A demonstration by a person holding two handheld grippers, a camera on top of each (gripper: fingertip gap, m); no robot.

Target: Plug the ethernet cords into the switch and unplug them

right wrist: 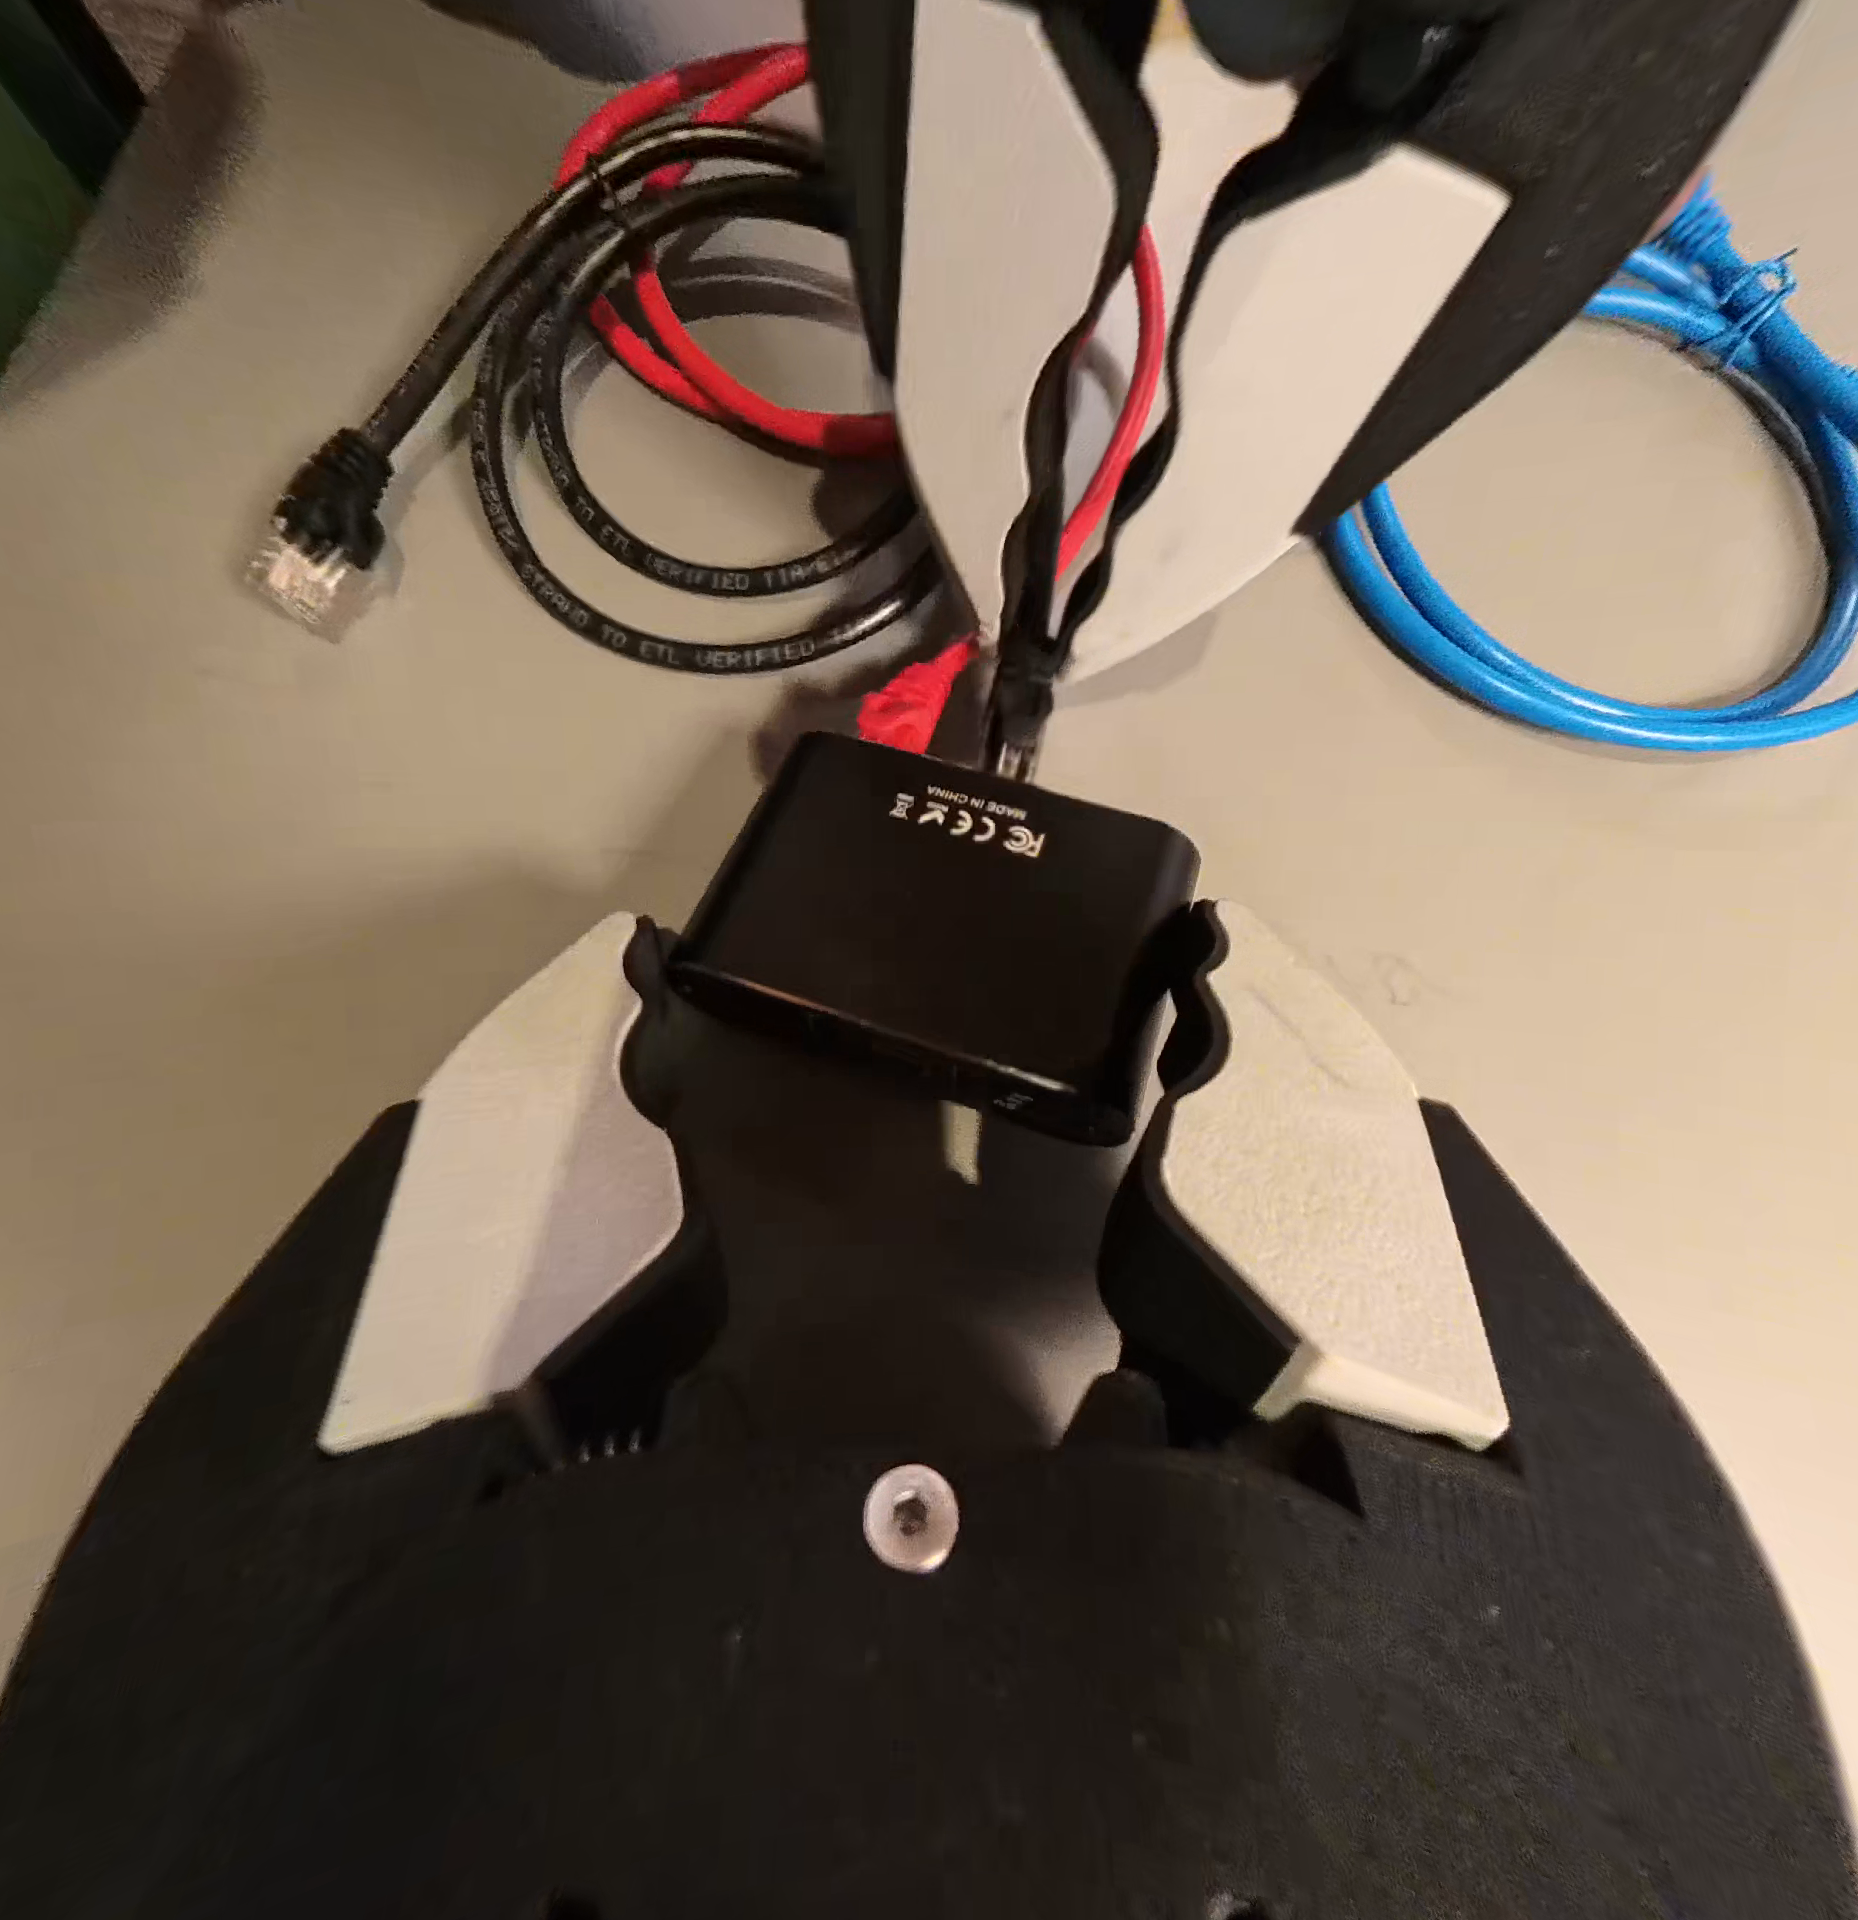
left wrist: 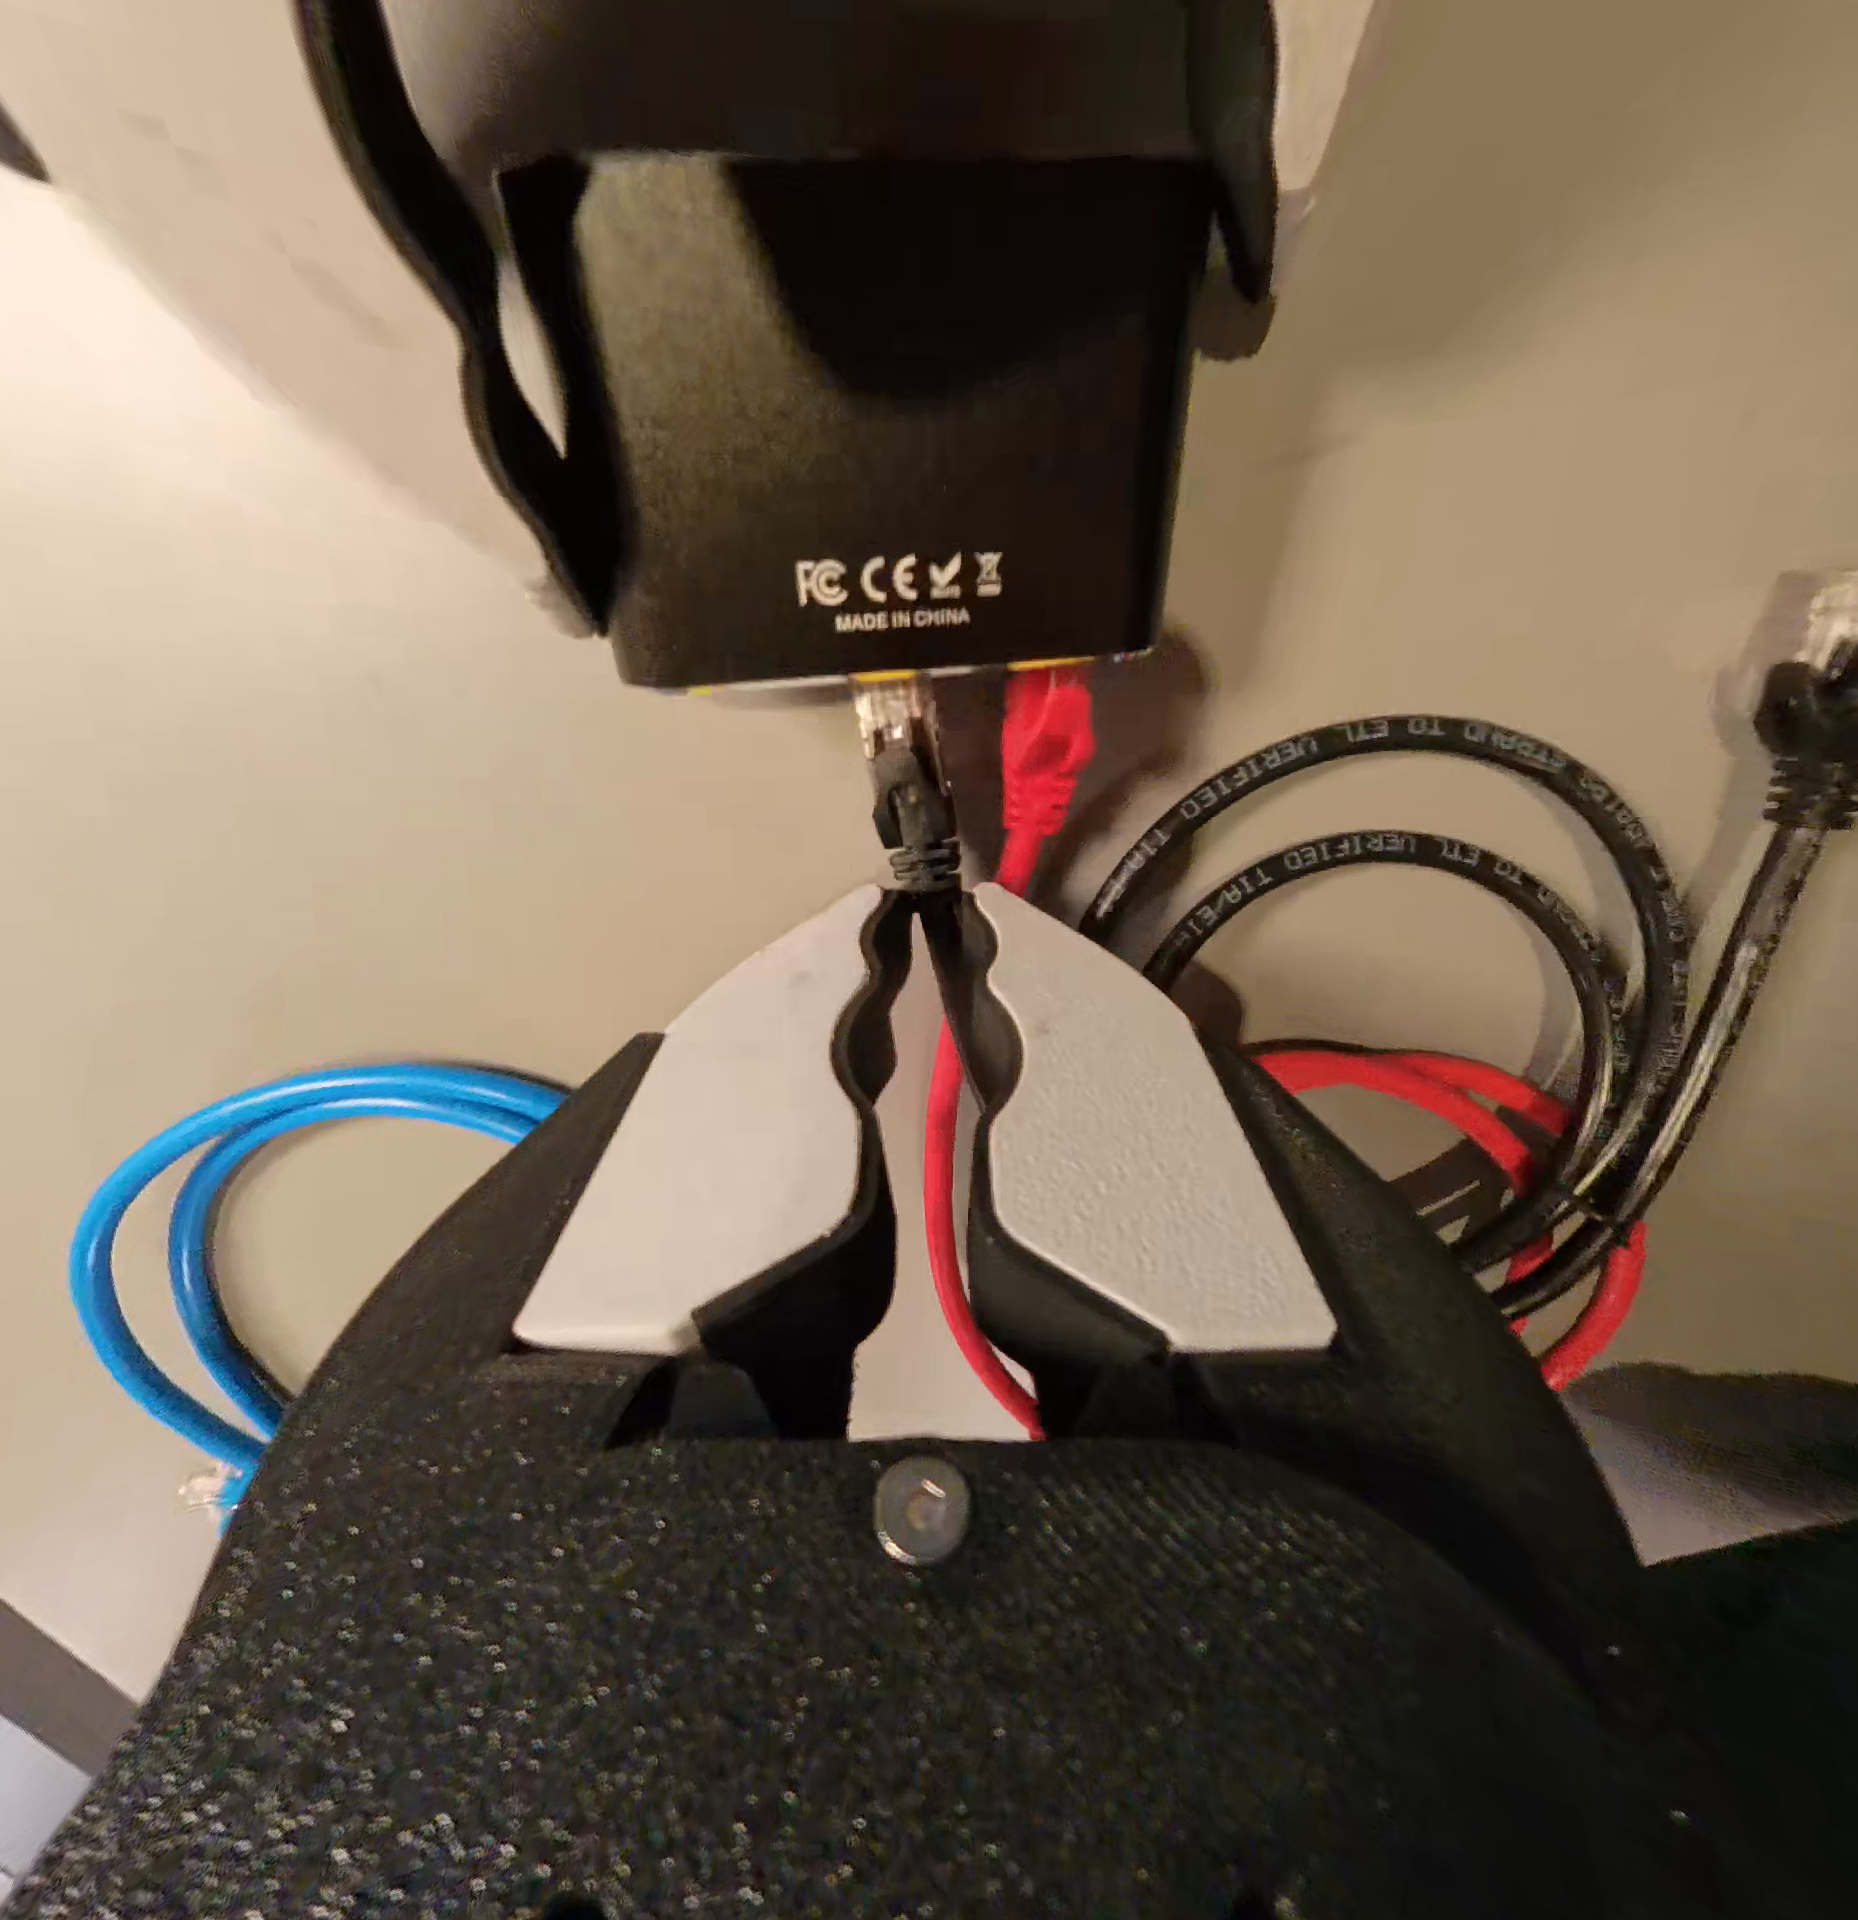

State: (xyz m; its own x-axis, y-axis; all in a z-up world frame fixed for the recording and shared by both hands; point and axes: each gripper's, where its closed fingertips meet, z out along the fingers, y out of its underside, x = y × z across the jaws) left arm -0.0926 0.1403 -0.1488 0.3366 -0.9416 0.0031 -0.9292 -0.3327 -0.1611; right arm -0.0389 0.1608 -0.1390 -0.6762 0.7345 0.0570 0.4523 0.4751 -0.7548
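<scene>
The black switch is held at its back end between the fingers of my right gripper, which is shut on it. The switch also shows in the right wrist view. My left gripper is shut on the black ethernet cord just behind its clear plug. The plug's tip is in a port on the switch's front; I cannot tell how deep. A red plug sits in the port beside it. The left gripper shows from the far side in the right wrist view.
The black cord's coil and its loose other plug lie on the beige table, over the red cord's coil. A coiled blue cord lies unplugged on the other side, its plug near the table edge. Left tips to right tips: about 7 cm.
</scene>
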